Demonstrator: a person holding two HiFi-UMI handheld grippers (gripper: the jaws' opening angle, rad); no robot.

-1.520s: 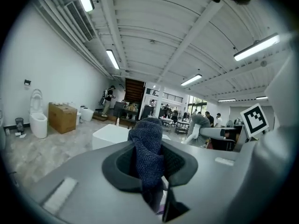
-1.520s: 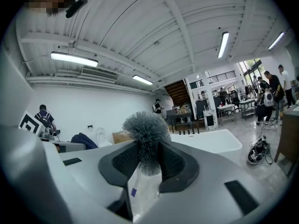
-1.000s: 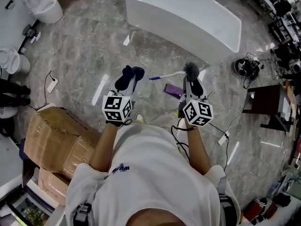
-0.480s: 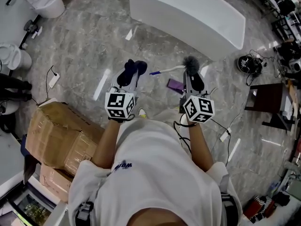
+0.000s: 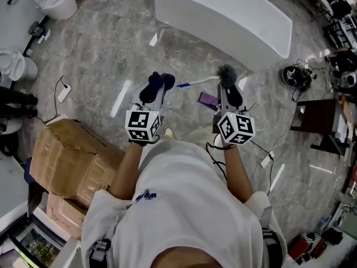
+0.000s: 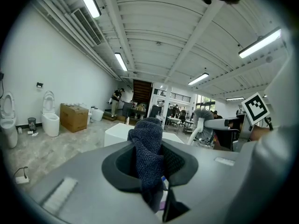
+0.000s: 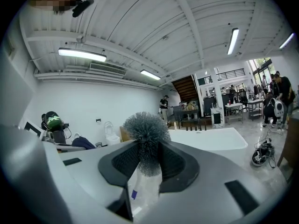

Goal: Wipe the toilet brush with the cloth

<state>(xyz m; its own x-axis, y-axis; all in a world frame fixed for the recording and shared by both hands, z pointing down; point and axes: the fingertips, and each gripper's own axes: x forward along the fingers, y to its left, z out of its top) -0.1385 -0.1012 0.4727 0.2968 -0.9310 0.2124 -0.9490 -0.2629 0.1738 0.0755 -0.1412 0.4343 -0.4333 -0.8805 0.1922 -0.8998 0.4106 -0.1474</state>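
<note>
My left gripper (image 5: 158,89) is shut on a dark blue cloth (image 5: 157,84), which bunches up between the jaws (image 6: 148,148). My right gripper (image 5: 228,91) is shut on the toilet brush just below its grey bristle head (image 5: 226,76), which pokes up between the jaws (image 7: 147,133). The brush's white handle (image 5: 202,82) runs left across the gap toward the cloth. Its blue tip (image 5: 183,85) lies close beside the cloth; whether they touch I cannot tell. Both grippers are held side by side at about the same height above the floor.
A long white bathtub (image 5: 223,15) stands ahead. Cardboard boxes (image 5: 72,161) sit at my left, toilets (image 5: 53,1) at the far left. A purple item (image 5: 208,101) and a power strip (image 5: 62,96) lie on the marble floor. A dark table (image 5: 315,121) stands at the right.
The right gripper and brush shifted slightly over the first half second, leaving the handle's blue tip nearer the cloth. Since then both grippers have stayed almost still.
</note>
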